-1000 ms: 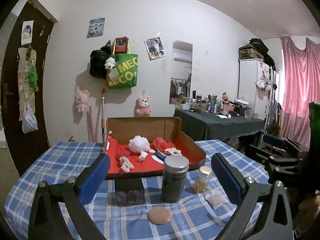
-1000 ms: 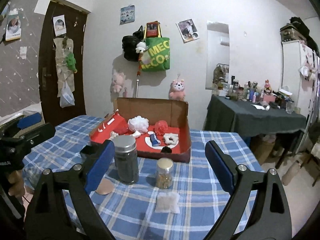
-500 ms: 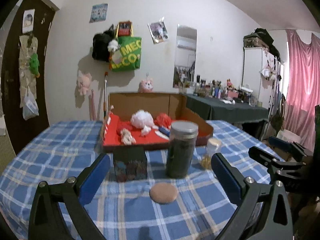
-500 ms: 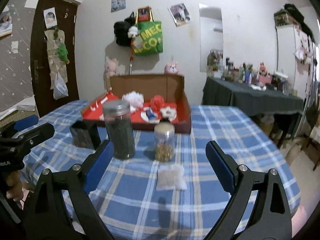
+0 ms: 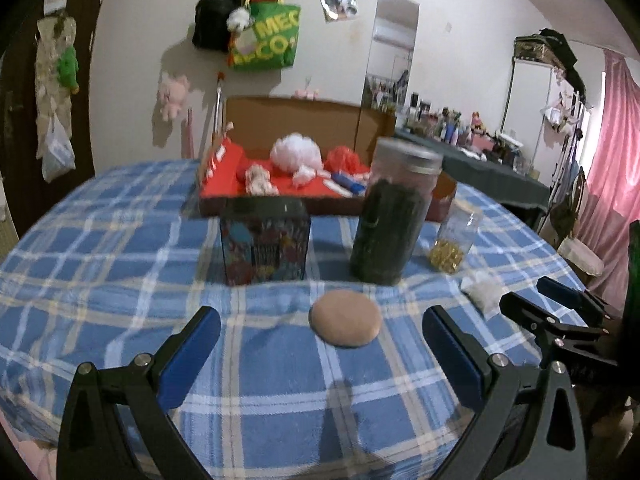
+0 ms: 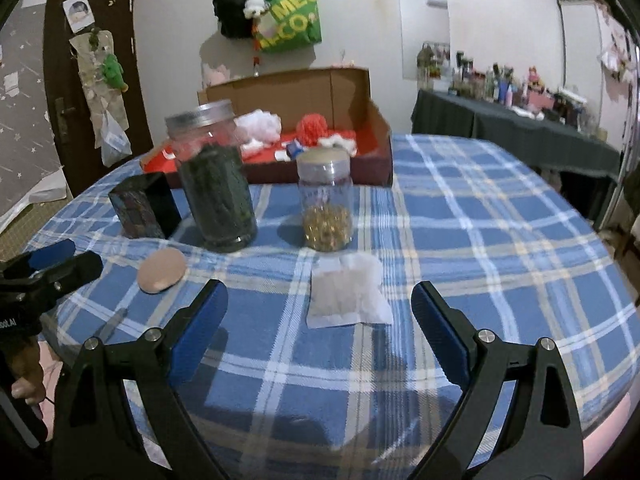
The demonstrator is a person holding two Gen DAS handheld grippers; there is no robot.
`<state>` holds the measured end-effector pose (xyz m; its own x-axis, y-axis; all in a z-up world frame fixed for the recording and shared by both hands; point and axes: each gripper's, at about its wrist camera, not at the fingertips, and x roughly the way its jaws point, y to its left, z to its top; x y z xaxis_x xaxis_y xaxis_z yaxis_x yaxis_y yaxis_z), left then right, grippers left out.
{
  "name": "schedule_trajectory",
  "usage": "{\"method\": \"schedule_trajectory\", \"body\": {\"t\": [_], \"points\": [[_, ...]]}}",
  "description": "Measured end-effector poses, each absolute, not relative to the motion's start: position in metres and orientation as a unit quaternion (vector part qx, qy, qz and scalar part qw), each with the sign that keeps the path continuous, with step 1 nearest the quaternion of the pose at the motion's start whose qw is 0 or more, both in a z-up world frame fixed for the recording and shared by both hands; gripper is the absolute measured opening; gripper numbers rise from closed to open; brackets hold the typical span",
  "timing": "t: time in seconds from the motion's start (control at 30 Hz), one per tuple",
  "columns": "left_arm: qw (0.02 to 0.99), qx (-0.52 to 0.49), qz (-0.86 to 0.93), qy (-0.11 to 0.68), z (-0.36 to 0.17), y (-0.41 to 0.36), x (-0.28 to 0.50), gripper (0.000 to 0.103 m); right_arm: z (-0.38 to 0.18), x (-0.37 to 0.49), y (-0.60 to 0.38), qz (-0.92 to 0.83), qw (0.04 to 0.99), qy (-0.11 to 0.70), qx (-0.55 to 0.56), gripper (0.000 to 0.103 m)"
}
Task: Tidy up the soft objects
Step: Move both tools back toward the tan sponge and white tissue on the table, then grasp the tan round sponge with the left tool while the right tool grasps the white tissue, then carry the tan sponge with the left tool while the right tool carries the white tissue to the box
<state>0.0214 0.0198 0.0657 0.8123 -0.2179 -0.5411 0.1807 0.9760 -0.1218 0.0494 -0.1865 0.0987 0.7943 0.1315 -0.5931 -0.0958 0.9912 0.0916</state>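
Two tools, left tool (image 5: 320, 344) and right tool (image 6: 319, 312), hover wide open, holding nothing. Tan round pad (image 5: 345, 323) lies before the left; white pouch (image 6: 346, 295) before the right. Dark jar (image 6: 216, 184), small jar (image 6: 326, 204), tin (image 5: 265, 242) block the far red box (image 6: 376, 160) of soft things. Only the right view shows the pouch whole.

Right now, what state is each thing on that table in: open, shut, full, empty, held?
Left gripper: open, empty.
Right gripper: open, empty.
Tall jar: lid on, mostly full of dark contents.
Small jar: lid on, part full of golden bits.
Cardboard box: open, holding soft things.
Round pad: lying flat, untouched.
White pouch: lying flat, untouched.
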Motion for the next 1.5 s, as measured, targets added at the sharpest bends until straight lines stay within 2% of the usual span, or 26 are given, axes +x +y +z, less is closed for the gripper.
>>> {"method": "schedule_trajectory", "body": {"t": [0.4, 0.47, 0.53, 0.57, 0.63, 0.67, 0.73, 0.8, 1.1, 1.3, 1.5], "points": [[0.926, 0.000, -0.125, 0.355, 0.043, -0.004, 0.058, 0.103, 0.076, 0.089, -0.201, 0.054, 0.924, 0.376, 0.036, 0.093], [0.921, 0.010, -0.123, 0.369, 0.039, -0.008, 0.065, 0.103, 0.074, 0.092, -0.200, 0.061, 0.922, 0.382, 0.034, 0.081], [0.917, 0.017, -0.116, 0.381, 0.034, -0.011, 0.072, 0.102, 0.073, 0.094, -0.199, 0.061, 0.921, 0.383, 0.028, 0.061], [0.914, 0.020, -0.111, 0.389, 0.031, -0.011, 0.075, 0.101, 0.073, 0.094, -0.199, 0.064, 0.922, 0.381, 0.026, 0.055], [0.911, 0.018, -0.104, 0.400, 0.025, -0.010, 0.080, 0.098, 0.073, 0.094, -0.198, 0.074, 0.922, 0.379, 0.026, 0.033], [0.912, 0.022, -0.102, 0.396, 0.025, -0.011, 0.080, 0.092, 0.073, 0.093, -0.197, 0.078, 0.923, 0.377, 0.025, 0.032], [0.915, 0.030, -0.102, 0.390, 0.026, -0.012, 0.079, 0.071, 0.074, 0.090, -0.194, 0.094, 0.923, 0.373, 0.026, 0.021], [0.917, 0.038, -0.111, 0.382, 0.027, -0.015, 0.077, 0.052, 0.076, 0.088, -0.191, 0.109, 0.923, 0.367, 0.034, 0.018], [0.913, -0.005, -0.144, 0.382, 0.037, -0.001, 0.075, 0.032, 0.093, 0.077, -0.173, 0.149, 0.928, 0.338, 0.039, 0.017], [0.916, -0.004, -0.150, 0.373, 0.043, 0.000, 0.071, 0.025, 0.095, 0.078, -0.168, 0.160, 0.926, 0.338, 0.043, 0.017], [0.918, -0.003, -0.155, 0.365, 0.049, 0.001, 0.070, 0.024, 0.095, 0.078, -0.167, 0.163, 0.926, 0.339, 0.044, 0.017]]}}
